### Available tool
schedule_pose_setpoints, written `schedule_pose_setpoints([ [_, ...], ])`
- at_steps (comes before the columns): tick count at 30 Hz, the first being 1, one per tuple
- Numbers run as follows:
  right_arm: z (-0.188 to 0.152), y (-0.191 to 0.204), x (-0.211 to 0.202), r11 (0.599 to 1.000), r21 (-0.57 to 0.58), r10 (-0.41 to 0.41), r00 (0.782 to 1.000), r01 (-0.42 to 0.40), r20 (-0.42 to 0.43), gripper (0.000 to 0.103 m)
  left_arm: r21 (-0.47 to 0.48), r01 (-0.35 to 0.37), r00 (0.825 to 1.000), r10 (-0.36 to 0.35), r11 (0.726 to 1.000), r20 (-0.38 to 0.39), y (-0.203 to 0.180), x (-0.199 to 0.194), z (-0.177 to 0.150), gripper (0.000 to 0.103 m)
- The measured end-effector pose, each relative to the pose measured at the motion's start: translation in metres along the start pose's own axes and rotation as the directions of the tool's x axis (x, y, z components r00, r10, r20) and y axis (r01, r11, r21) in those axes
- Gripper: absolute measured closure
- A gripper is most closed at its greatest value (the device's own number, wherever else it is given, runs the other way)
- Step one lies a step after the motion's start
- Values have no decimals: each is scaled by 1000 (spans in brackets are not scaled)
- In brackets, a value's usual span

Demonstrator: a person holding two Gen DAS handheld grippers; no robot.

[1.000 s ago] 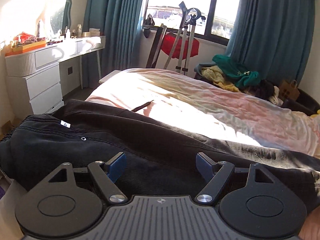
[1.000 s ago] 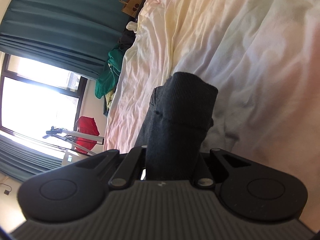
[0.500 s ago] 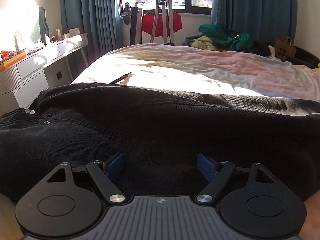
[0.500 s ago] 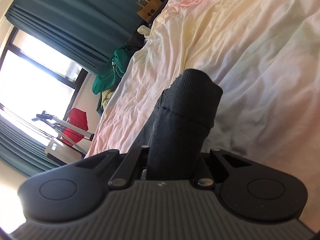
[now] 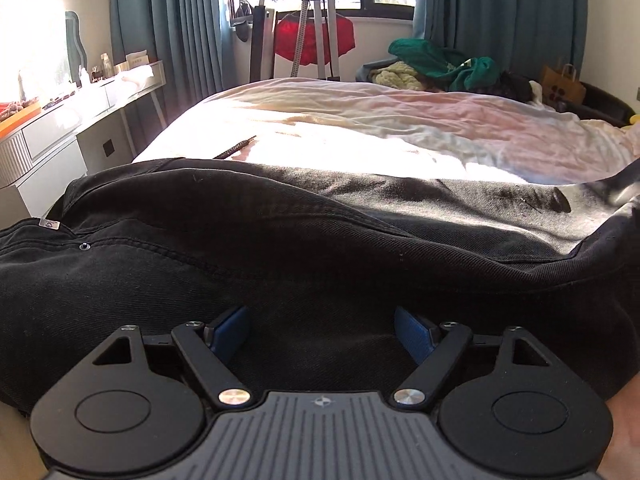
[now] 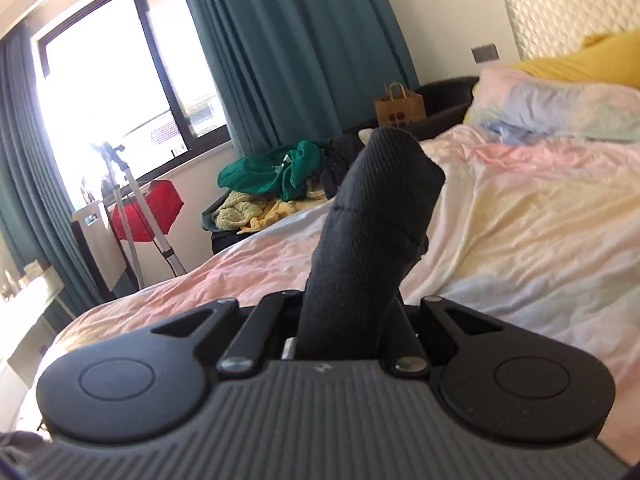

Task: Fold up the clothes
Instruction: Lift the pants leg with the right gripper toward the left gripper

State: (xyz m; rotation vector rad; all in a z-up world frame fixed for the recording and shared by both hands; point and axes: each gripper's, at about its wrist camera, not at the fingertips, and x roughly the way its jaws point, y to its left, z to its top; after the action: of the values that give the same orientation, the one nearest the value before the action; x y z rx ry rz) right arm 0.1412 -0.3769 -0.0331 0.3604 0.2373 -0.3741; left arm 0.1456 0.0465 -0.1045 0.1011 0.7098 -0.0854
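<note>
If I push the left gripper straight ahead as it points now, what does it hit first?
Most likely the black jeans. The left gripper is open, and the dark denim fills the view right ahead of its fingers; the bed lies beyond. Depth is hard to judge.

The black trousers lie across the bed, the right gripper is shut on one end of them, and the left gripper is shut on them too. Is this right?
Not quite: the left wrist view shows the left gripper open, its blue fingers spread over the black trousers. The right gripper is indeed shut on them.

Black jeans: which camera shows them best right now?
Left wrist view: the black jeans spread across the bed, waistband left, before the open left tongs. Right wrist view shows only the bunched end clamped in the right tongs.
</note>
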Motion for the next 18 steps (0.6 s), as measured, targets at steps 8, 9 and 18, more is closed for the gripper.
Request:
schedule_pose_setpoints([
  [8,-50,147,-45,920,-336,227,973,-204,31,90,-230,-21,992,49,973,115,43,-33,20,22],
  [9,-67,162,-49,897,-375,256,967,-233,10,90,-263,-32,989,69,964,132,51,-39,23,22],
  [18,-231,233,-76,705,-608,282,931,-365,-233,89,-431,19,973,83,902,215,96,-65,24,22],
])
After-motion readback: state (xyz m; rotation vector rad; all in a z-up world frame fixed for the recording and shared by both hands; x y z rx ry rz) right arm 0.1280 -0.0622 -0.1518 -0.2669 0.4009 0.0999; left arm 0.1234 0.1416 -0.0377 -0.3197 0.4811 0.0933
